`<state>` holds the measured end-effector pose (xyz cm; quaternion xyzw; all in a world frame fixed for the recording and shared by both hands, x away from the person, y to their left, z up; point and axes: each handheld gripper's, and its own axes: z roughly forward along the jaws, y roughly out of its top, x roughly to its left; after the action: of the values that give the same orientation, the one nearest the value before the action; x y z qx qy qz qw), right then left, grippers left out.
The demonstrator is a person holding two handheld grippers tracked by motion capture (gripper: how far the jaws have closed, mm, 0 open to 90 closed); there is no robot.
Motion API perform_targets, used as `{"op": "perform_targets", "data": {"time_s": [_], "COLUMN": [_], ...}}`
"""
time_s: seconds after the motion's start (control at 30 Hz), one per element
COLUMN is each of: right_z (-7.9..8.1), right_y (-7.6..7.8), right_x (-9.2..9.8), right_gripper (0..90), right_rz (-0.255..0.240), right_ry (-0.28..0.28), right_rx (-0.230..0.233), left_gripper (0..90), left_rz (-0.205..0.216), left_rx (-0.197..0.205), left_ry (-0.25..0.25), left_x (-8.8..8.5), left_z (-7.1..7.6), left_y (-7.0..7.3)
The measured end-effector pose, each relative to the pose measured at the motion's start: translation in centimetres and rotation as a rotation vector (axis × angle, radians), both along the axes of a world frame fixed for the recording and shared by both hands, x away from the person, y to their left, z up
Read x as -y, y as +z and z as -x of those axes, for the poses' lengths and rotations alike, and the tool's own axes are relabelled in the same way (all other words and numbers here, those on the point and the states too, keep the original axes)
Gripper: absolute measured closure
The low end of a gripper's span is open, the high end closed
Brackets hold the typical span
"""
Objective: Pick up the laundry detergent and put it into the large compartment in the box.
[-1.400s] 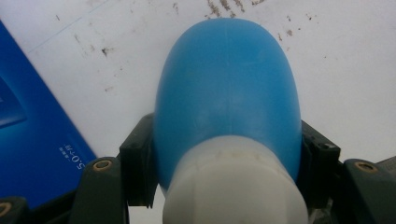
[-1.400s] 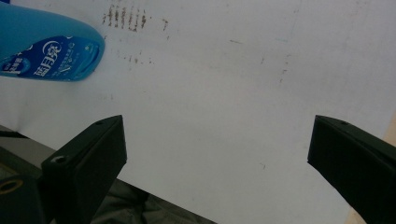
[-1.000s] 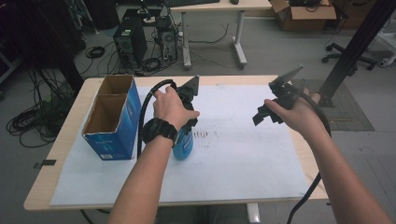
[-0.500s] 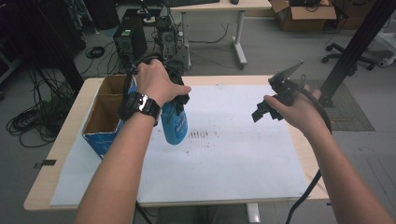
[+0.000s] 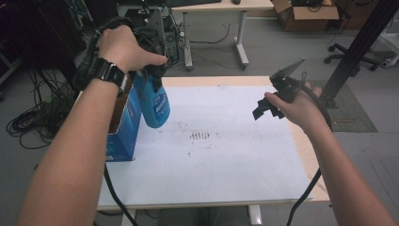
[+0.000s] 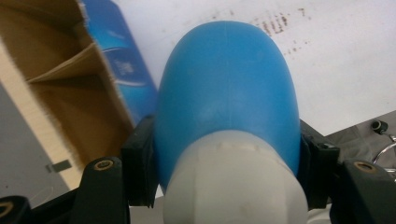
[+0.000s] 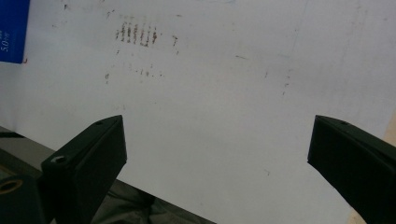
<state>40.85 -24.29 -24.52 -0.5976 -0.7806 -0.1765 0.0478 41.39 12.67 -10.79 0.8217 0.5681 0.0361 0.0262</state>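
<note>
One blue bottle [image 5: 154, 101] hangs in the air, clamped between the two black fingers of the left gripper [image 5: 151, 70], lifted clear of the bench [image 5: 301, 141] and just beside the top edge of the one blue cardboard box [image 5: 123, 127]. From the left gripper view the bottle's rounded blue body [image 6: 227, 88] bulges out beyond the fingers [image 6: 140, 161], one pressed against each side, with its white cap end [image 6: 236, 182] nearest the camera. The box lies just off the left-hand finger in that view, its open top showing a brown interior [image 6: 60, 88] split by a cardboard divider. One white sheet [image 5: 226, 146] covers most of the bench, and it carries one small cluster of dark smudged marks [image 5: 201, 135], below and beyond the held bottle. The right gripper [image 5: 267, 107] hovers over the sheet's right side, well apart from the bottle, its two fingers spread wide with nothing between them. In the right gripper view the marks [image 7: 137, 33] sit far ahead of the left-hand finger [image 7: 93, 154], and a corner of the box [image 7: 13, 30] shows at the far left.
</note>
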Motion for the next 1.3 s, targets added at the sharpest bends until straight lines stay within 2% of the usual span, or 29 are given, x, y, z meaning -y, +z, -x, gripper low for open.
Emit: {"op": "perform_targets", "data": {"time_s": [0.07, 0.1, 0.13, 0.17, 0.23, 0.33, 0.5, 0.63, 0.87, 0.93, 1.3], "right_z": [-0.1, -0.1, -0.1, -0.2, -0.3, -0.4, -0.7, -0.8, -1.1, -1.2, -1.2], "right_y": [0.2, 0.2, 0.2, 0.3, 0.3, 0.3, 0.1, 0.0, -0.3, -0.3, -1.2], "right_x": [-0.1, -0.2, -0.2, -0.2, -0.2, -0.3, -0.4, -0.4, -0.7, -0.8, -0.5], "right_gripper": [4.6, 4.6, 4.6, 4.6, 4.6, 4.6, 4.6, 4.6, 4.6, 4.6, 4.6], "right_rz": [0.001, 0.001, 0.001, -0.001, -0.001, 0.0, 0.002, 0.002, 0.01, 0.009, 0.006], "right_ry": [0.0, -0.001, -0.001, -0.004, -0.003, -0.01, -0.014, -0.018, -0.017, -0.019, -0.011], "right_rx": [-0.001, 0.001, 0.001, 0.0, 0.001, -0.004, -0.007, -0.012, -0.019, -0.021, -0.031], "left_gripper": [37.7, 37.7, 37.7, 37.7, 37.8, 37.7, 37.8, 37.7, 37.8, 37.7, 37.7], "left_rz": [0.001, 0.002, 0.002, 0.002, -0.001, -0.001, -0.005, -0.005, -0.02, -0.021, -0.025], "left_rx": [0.005, 0.009, 0.009, 0.014, 0.015, 0.021, 0.034, 0.041, 0.05, 0.057, 0.019], "left_ry": [0.014, 0.029, 0.029, 0.048, 0.05, 0.076, 0.131, 0.16, 0.222, 0.232, 0.249], "left_x": [-0.8, -1.7, -1.7, -2.7, -3.1, -4.6, -7.2, -8.5, -10.9, -11.1, -12.0], "left_z": [-0.1, -0.1, -0.1, -0.2, -0.2, -0.3, -0.3, -0.4, -0.5, -0.5, -1.0], "left_y": [0.5, 1.0, 1.0, 1.5, 1.6, 2.2, 2.7, 2.8, 2.1, 1.8, -1.5]}}
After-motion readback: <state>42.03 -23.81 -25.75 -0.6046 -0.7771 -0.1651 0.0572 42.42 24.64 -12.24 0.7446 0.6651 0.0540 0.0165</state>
